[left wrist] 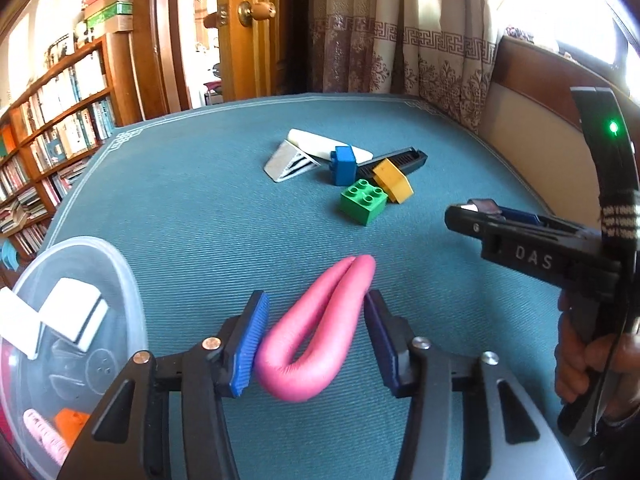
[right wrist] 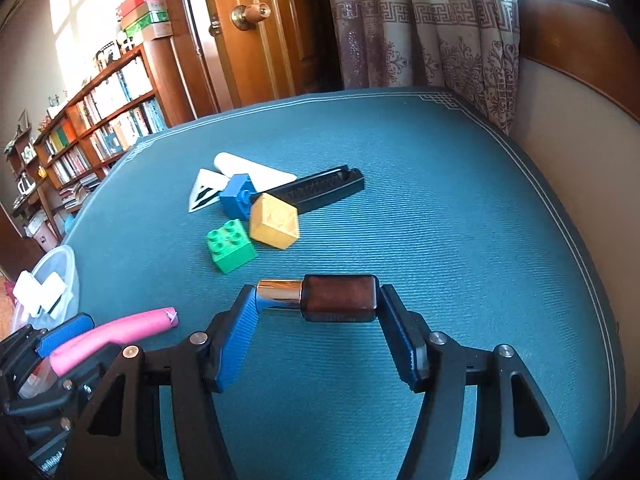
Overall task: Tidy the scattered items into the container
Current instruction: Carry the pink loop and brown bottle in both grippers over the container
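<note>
My left gripper [left wrist: 314,296] is shut on a pink foam tube [left wrist: 308,344] folded into a U, both pads pressing its sides just above the teal mat. The right wrist view shows the tube [right wrist: 120,332] sticking out of that gripper [right wrist: 90,330]. A clear plastic container [left wrist: 122,276] sits at the left, holding white blocks, an orange piece and a pink roller. My right gripper [right wrist: 316,292] is shut on a brown bottle [right wrist: 340,298] with a shiny metal cap, held sideways. Farther back lie a green brick [left wrist: 363,200], a blue brick [left wrist: 344,164] and a yellow block [left wrist: 394,180].
A black comb-like case [left wrist: 400,159], a white bar [left wrist: 316,142] and a silver triangle ruler [left wrist: 286,162] lie with the bricks. The teal mat [right wrist: 440,220] ends at a padded backrest on the right. Bookshelves, a wooden door and curtains stand behind.
</note>
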The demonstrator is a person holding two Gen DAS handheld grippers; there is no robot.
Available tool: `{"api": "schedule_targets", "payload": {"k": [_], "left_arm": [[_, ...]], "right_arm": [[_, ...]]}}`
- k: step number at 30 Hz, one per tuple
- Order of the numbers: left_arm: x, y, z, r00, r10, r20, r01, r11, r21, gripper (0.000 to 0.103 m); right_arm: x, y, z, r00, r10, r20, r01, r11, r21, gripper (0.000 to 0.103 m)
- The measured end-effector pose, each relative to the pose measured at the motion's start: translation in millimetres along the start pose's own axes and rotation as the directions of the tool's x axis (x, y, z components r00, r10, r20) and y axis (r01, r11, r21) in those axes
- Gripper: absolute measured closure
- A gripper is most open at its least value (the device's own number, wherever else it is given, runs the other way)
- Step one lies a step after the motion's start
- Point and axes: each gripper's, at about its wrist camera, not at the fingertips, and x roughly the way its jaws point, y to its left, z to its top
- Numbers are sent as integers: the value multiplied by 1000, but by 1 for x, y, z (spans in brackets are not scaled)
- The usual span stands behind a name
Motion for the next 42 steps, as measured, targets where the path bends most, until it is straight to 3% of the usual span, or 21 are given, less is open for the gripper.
{"api": "schedule_targets", "payload": {"k": [9, 13, 19, 24, 28, 30, 32, 42], "left_arm": [[-32, 40, -1, 996, 69, 54, -65, 995, -79, 57], [-32, 47, -3, 999, 21, 42, -17, 996, -89, 56], [-16, 15, -7, 998, -63, 3, 63, 997, 34, 40], [9, -14, -14, 995, -79, -64, 86, 989, 119, 39], [26, -16, -21, 993, -57, -101, 68, 992, 108, 40], [27, -14, -22, 993, -55, -101, 64, 994, 89, 42], [25, -11, -21, 994, -59, -97, 66, 995, 74, 61], [-8, 10, -12, 1000, -17, 7, 17, 1000, 15, 63]], "right_arm": [[-7, 25, -1, 999, 42, 6, -42, 999, -31, 39], [-6, 34, -4, 999, 46, -4, -46, 998, -40, 39], [-9, 29, -11, 999, 36, -11, -36, 999, -21, 39], [-8, 16, -13, 1000, 26, -15, -26, 1000, 8, 39], [-10, 9, -14, 1000, 27, -8, -27, 999, 20, 39], [-10, 7, -14, 1000, 30, -7, -30, 999, 23, 39], [-10, 5, -15, 999, 32, -7, -32, 999, 27, 39], [-11, 17, -14, 998, 57, -4, -57, 998, 9, 39]]}}
